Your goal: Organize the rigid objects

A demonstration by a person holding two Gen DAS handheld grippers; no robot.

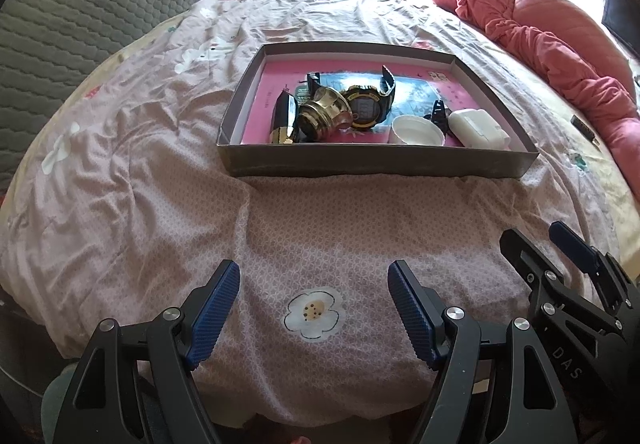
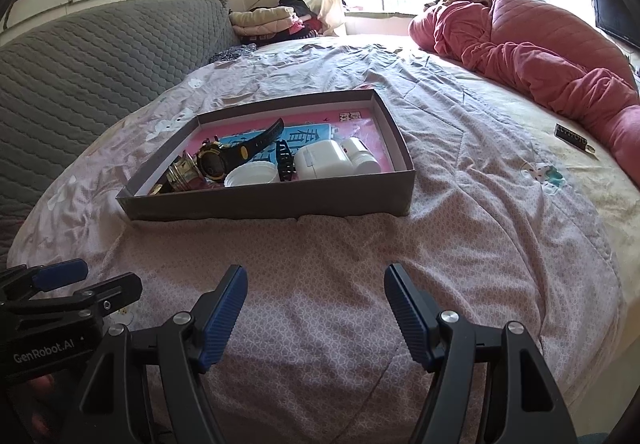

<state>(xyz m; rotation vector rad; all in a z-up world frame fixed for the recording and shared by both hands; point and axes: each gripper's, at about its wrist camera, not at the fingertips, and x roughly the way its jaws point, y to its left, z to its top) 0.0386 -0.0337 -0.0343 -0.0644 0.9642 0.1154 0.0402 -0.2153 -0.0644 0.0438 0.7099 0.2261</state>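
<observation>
A shallow grey cardboard box (image 1: 376,163) with a pink bottom lies on the bed. Inside it are a black and yellow watch (image 1: 366,105), a gold ridged metal piece (image 1: 324,113), a black and gold stick-shaped item (image 1: 285,119), a white cap (image 1: 416,129), a black clip (image 1: 438,113) and a white case (image 1: 478,127). The right wrist view also shows a white bottle (image 2: 360,155) in the box (image 2: 272,203). My left gripper (image 1: 314,272) hovers open over the sheet, short of the box. Beside it, my right gripper (image 2: 316,272) is open too, holding nothing.
A small dark keychain-like object (image 2: 572,137) lies on the bed at the right, next to a bunched pink quilt (image 2: 540,59). A grey padded headboard (image 2: 80,63) runs along the left. Folded clothes (image 2: 264,21) are stacked by the window. Wrinkled floral sheet surrounds the box.
</observation>
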